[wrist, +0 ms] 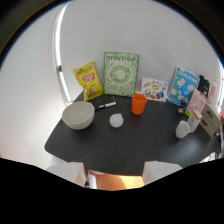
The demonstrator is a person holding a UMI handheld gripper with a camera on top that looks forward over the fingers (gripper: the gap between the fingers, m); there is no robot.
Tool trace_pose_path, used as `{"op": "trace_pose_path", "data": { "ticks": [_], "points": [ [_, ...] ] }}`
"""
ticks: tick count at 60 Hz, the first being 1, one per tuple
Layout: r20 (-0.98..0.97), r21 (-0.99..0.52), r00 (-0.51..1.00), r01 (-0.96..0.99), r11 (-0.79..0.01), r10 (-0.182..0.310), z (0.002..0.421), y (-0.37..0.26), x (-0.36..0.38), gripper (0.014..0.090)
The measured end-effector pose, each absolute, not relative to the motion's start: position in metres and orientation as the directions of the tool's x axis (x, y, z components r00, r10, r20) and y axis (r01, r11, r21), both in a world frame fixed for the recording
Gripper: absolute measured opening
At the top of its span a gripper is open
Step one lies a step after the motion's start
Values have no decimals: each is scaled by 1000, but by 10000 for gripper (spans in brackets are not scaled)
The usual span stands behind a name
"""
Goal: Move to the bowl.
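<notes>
A pale round bowl [78, 115] stands on the left part of a black table [130, 145], well ahead of my gripper [116, 176] and to the left of its line. Only pale bits of the gripper show low in the gripper view; a dark band hides the rest. Nothing is seen between the fingers. The bowl looks empty from here.
Right of the bowl lie a black marker [106, 105], a small white lump [116, 120] and an orange cup [139, 103]. A yellow chips bag [88, 80], a green box [120, 74] and a blue bag [182, 86] lean on the back wall. A white cup [183, 129] stands far right.
</notes>
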State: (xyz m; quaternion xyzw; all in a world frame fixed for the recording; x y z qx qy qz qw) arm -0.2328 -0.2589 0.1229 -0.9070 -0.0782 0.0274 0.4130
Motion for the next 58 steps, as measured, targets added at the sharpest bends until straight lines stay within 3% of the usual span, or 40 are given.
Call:
{"op": "trace_pose_path", "data": {
  "ticks": [12, 22, 36, 58],
  "points": [
    [-32, -762, 975, 119, -637, 220, 99, -239, -334, 859],
    [-44, -764, 978, 100, -638, 206, 84, -211, -384, 857],
    [-28, -765, 986, 86, -638, 166, 67, -180, -402, 857],
    [-27, -769, 986, 86, -633, 167, 66, -169, -408, 854]
  ]
}}
